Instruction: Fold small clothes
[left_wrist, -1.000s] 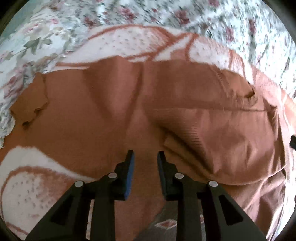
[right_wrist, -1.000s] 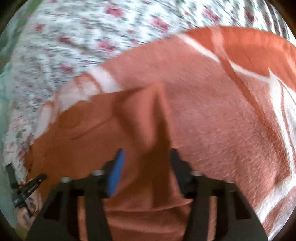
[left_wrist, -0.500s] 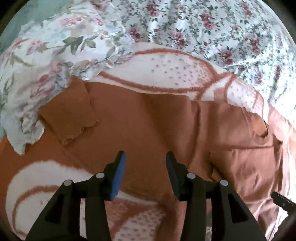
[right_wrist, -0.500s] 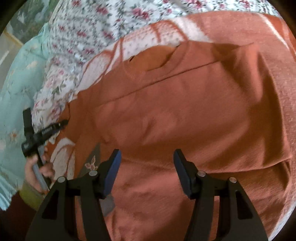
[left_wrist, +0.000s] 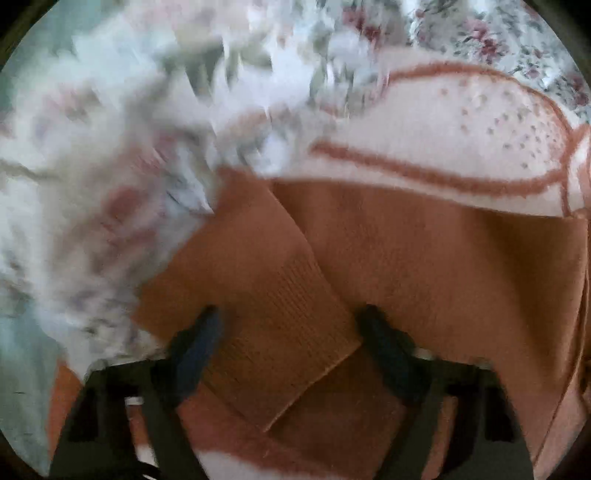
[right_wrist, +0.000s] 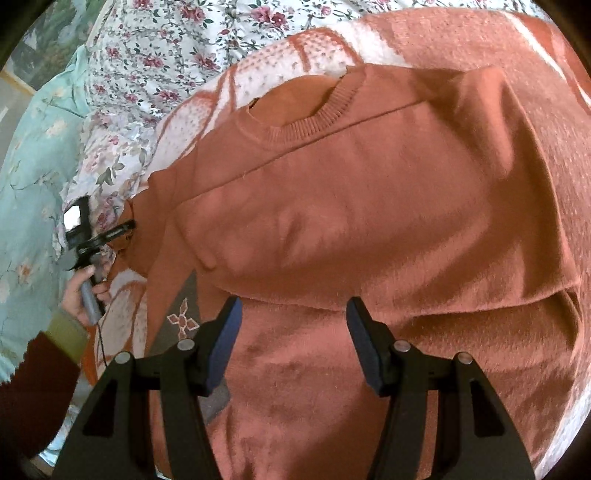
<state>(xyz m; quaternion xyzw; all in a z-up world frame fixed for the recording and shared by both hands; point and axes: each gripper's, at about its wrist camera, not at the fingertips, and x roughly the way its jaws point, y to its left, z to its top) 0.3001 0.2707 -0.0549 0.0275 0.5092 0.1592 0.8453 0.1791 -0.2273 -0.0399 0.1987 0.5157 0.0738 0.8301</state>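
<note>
- Left gripper (left_wrist: 288, 325): jaws spread, astride the sweater (right_wrist: 369, 192) cuff (left_wrist: 280, 332).
- Right gripper (right_wrist: 293, 314): jaws spread, holding nothing, at the folded hem.
- Floral bedding (right_wrist: 166, 48) at 11 o'clock; blanket (left_wrist: 461, 140) beneath.

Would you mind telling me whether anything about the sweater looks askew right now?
One sleeve cuff sticks out sideways past the sweater body toward the floral bedding, unfolded, between the open left gripper fingers.

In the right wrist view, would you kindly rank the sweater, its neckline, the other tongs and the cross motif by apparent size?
1. Sweater, by far.
2. Neckline.
3. Left tongs, farther from the camera, so unsure against the neckline.
4. Cross motif, smallest.
</note>
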